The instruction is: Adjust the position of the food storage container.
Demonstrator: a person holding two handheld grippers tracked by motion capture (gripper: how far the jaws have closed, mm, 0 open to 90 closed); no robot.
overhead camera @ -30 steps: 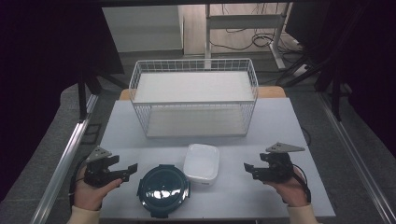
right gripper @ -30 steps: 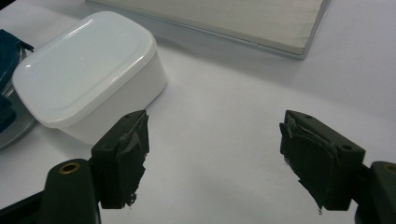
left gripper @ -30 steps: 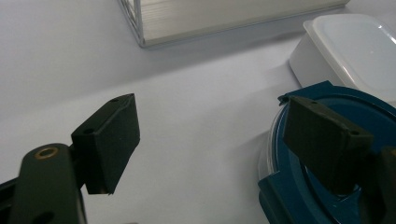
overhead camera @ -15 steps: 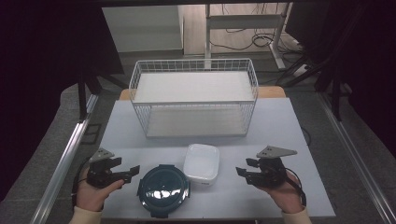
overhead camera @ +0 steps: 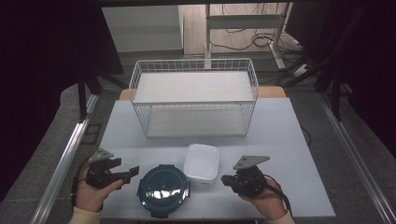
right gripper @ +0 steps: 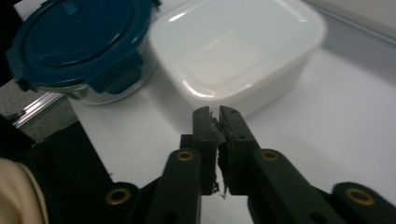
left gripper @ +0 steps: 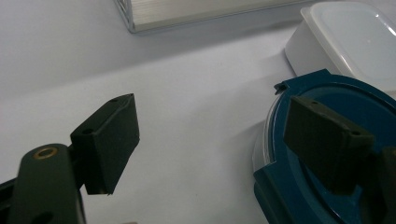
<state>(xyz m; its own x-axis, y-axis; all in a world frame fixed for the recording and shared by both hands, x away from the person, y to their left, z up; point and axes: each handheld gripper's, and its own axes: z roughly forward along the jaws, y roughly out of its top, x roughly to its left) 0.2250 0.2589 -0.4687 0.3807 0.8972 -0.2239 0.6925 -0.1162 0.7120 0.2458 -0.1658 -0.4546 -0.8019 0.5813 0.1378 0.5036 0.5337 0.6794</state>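
- High view: 2 containers sat at the near edge of the white table (overhead camera: 289, 135), in front of the wire basket (overhead camera: 194, 95). The round blue-lidded container (overhead camera: 163, 190) touched or nearly touched the white square container (overhead camera: 201, 163). The left gripper (overhead camera: 133, 171) hovered just beside the round one, jaws apart. The right gripper (overhead camera: 225, 178) pointed at the square one's near side, just short of it.
- Left gripper view: jaws stood wide open, nothing pressed. The right-hand pad overlapped the round container's lid (left gripper: 327, 116); the other hung over bare table. Lid looked glossy, hard plastic with latch tabs; judged slippery on top, so the rim or a tab seemed the safer hold.
- Right gripper view: the right gripper (right gripper: 219, 116) had just been closing, and its jaws met tip to tip with nothing between them. The white square container (right gripper: 233, 51) lay just ahead, lid on. Judged light, thin-walled and somewhat flexible; closed jaws could nudge it, but lifting would want them reopened across a wall or corner under the lid's lip.
- The clear body under the blue lid (right gripper: 79, 42) looked rigid, possibly glass: likely heavier, breakable.
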